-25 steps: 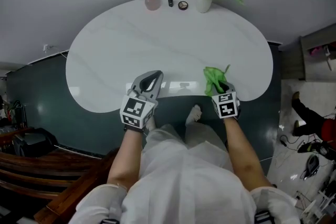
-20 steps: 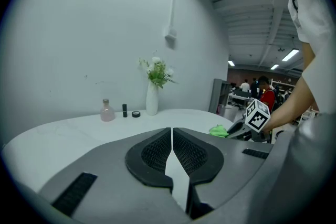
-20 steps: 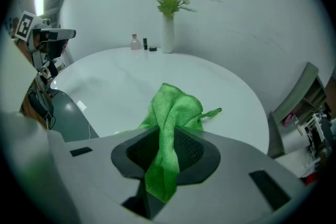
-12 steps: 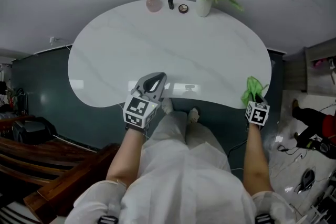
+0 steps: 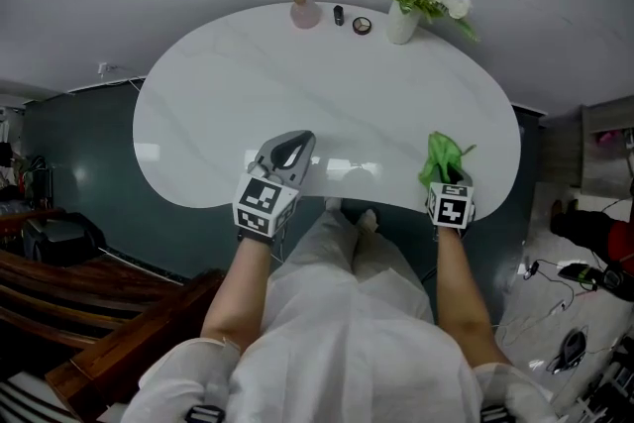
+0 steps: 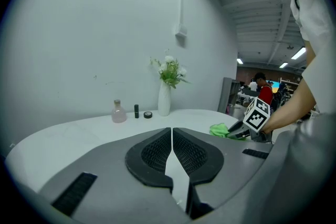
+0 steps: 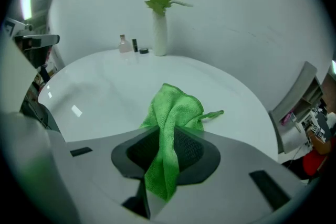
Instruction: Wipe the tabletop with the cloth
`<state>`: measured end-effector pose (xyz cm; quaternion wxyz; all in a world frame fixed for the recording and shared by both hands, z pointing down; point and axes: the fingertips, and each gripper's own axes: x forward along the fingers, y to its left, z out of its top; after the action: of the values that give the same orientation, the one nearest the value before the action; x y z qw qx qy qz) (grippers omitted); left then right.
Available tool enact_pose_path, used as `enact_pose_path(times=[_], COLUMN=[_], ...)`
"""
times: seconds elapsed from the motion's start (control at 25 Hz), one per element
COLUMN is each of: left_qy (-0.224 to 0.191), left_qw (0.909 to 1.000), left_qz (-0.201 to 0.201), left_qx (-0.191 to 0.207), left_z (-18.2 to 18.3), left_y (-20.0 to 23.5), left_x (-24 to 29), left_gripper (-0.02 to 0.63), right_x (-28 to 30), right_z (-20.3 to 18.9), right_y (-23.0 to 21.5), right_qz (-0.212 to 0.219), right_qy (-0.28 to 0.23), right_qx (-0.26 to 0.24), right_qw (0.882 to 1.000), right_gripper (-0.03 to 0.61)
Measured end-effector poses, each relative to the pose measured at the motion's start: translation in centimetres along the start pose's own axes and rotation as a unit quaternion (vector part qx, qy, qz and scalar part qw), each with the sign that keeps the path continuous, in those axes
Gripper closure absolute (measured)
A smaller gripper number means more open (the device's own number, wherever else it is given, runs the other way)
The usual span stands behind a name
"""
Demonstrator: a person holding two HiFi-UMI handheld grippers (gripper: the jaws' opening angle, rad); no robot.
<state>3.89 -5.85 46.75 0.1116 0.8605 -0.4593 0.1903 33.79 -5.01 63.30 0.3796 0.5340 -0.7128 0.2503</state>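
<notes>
Well, my right claw is clamped on the green cloth, which bunches forward over the near rim of the white desk, at the lower right of the head view. Whether it presses on the surface I cannot tell. My left claw hangs over the near edge at lower centre, jaws together with nothing between them. The top shows no streaks or dirt, so I cannot judge what is wiped; I reckon the broad middle and the far side by the vase remain.
</notes>
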Motion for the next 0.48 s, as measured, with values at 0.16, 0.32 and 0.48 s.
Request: enact_pose_path(times=[0.16, 0.32, 0.48], left_qy=[-0.003, 0.000, 0.002], left_qw=[1.0000, 0.9999, 0.9996], left_qz=[0.003, 0.008, 0.019], left_qx=[-0.006, -0.013, -0.022], left_z=[0.3, 0.3, 0.2], left_y=[2.1, 5.1, 8.8], left_x=[0.2, 0.1, 0.0], left_gripper=[0.589, 0.589, 0.589], right_x=[2.4, 4.3, 6.4], right_z=[4.8, 9.1, 12.8], right_y=[7.9, 15.4, 21.1], right_qz=[0.056, 0.110, 0.147], right_qy=[-0.016, -0.016, -0.022], right_qx=[-0.040, -0.091, -0.142], right_qw=[0.997, 0.990, 0.979], right_gripper=[0.499, 0.499, 0.499])
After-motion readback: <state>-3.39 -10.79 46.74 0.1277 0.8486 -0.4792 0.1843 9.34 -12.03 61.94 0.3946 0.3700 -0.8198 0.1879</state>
